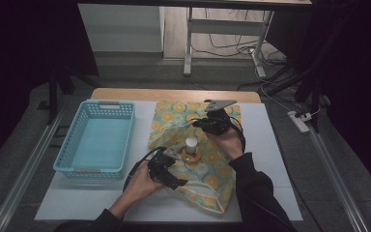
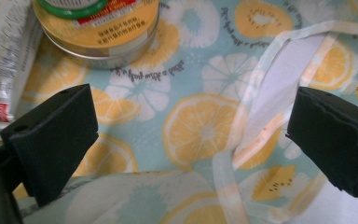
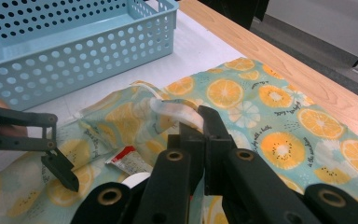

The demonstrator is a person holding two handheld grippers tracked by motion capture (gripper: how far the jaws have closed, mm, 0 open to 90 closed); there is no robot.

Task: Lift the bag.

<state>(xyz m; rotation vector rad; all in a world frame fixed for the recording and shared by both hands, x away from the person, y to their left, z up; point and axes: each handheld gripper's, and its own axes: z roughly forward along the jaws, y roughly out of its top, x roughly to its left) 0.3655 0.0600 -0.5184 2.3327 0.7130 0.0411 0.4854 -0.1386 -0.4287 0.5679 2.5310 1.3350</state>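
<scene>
A cloth bag [image 1: 174,113] printed with orange slices lies flat on the white table mat. On it stand a round yellow tin [image 1: 192,153] with a white-capped item [image 1: 191,142] on top, and a tube [image 2: 4,60] lies beside the tin [image 2: 107,37]. My right gripper [image 1: 204,123] is shut on the bag's pale strap [image 3: 172,108], lifting it a little off the cloth near the far edge. My left gripper [image 2: 191,119] is open, low over the cloth just in front of the tin. A second pale strap [image 2: 279,56] lies flat between its jaws, untouched.
A light blue perforated basket [image 1: 108,104] stands to the left of the bag, with nothing inside. The wooden table edge [image 1: 174,94] runs behind the mat. Beyond it are desk legs and cables on the floor.
</scene>
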